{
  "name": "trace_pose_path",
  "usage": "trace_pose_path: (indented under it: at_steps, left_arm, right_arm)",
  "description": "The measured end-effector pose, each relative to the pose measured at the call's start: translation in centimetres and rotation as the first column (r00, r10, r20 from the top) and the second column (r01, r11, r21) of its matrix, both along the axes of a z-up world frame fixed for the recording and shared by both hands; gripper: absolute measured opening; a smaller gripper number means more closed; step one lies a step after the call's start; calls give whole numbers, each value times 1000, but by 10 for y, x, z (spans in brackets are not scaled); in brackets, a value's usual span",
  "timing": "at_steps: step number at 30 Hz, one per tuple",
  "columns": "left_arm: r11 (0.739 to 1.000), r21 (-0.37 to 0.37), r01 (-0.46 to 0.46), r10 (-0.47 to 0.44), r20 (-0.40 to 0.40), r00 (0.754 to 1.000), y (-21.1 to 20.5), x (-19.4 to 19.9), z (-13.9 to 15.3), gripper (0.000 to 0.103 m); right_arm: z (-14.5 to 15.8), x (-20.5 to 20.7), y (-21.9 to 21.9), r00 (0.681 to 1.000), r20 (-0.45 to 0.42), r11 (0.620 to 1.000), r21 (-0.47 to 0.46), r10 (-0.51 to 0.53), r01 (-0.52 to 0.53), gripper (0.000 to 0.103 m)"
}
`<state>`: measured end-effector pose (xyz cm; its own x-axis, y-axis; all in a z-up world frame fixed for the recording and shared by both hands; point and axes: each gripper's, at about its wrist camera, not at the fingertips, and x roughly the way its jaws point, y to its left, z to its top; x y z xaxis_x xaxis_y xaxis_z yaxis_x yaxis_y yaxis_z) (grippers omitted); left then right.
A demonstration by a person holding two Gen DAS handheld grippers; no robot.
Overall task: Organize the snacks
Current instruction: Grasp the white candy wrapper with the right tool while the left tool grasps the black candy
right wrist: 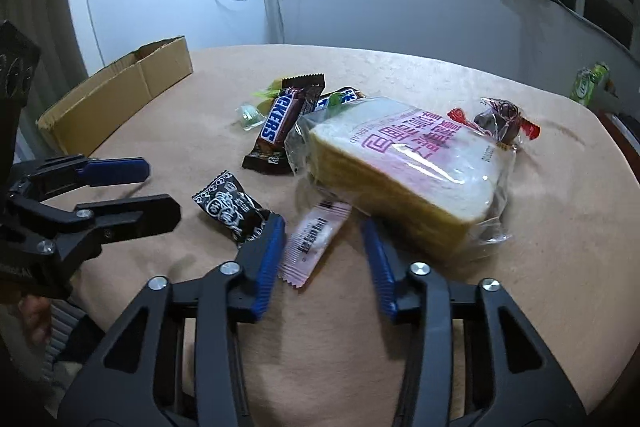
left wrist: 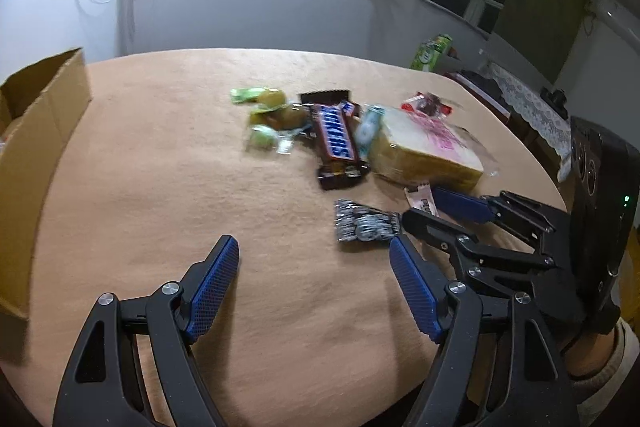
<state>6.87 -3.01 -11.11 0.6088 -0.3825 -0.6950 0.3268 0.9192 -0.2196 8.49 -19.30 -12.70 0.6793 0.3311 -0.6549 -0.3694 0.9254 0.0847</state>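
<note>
Beige cloth covers the desk [left wrist: 160, 163], and the snacks lie heaped at its middle. In the left wrist view the left tongs [left wrist: 314, 283] fill the lower centre of the frame, spread wide and released, with nothing between their blue pads but bare cloth. A black-and-white candy packet [left wrist: 366, 225] lies just above and to the right of them, near the tip of the right-hand pad. Beyond it, toward the centre of the frame, a Snickers bar [left wrist: 336, 137] rests among green-wrapped sweets [left wrist: 264, 115], with a bagged loaf of sliced bread [left wrist: 424, 151] just to its right. A red-ended wrapped sweet [left wrist: 428, 105] sits at the loaf's far side. An open cardboard box [left wrist: 36, 155] stands at the left edge of the frame.

In the right wrist view the right tongs [right wrist: 324, 251] are also released, standing open at the lower centre. A pink sachet [right wrist: 312, 247] lies on the cloth between their pads, closer to the left-hand one, its upper end tucked beneath the bread bag [right wrist: 400, 163]. I cannot tell whether either pad touches it. The black-and-white packet [right wrist: 230, 205] lies just left of the left-hand pad, apparently touching its tip. The Snickers bar [right wrist: 276, 127] lies above, in the middle of the frame, and the cardboard box [right wrist: 120, 91] sits at upper left. The other tongs [right wrist: 156, 193] reach in from the left edge.
</note>
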Motion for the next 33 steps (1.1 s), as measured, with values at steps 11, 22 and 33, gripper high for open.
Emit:
trace_pose_path:
  at_steps: [11,22,33]
  left_arm:
    - [996,78,46,-47,14,999,-37,12,-4,74]
    - [995,91,38,-42,42,998,-42,14,-4,9]
    - [1000,28,10,-12,73,997,-28,5,11,9]
  right_arm:
    - [1,-8,-12,1000,14,999,-44,15,-14,10]
    - [-3,-21,-44,1000,30,997,72,-4,2,7]
    - [3,-26,-56,999,42,984,175,-19,12,7]
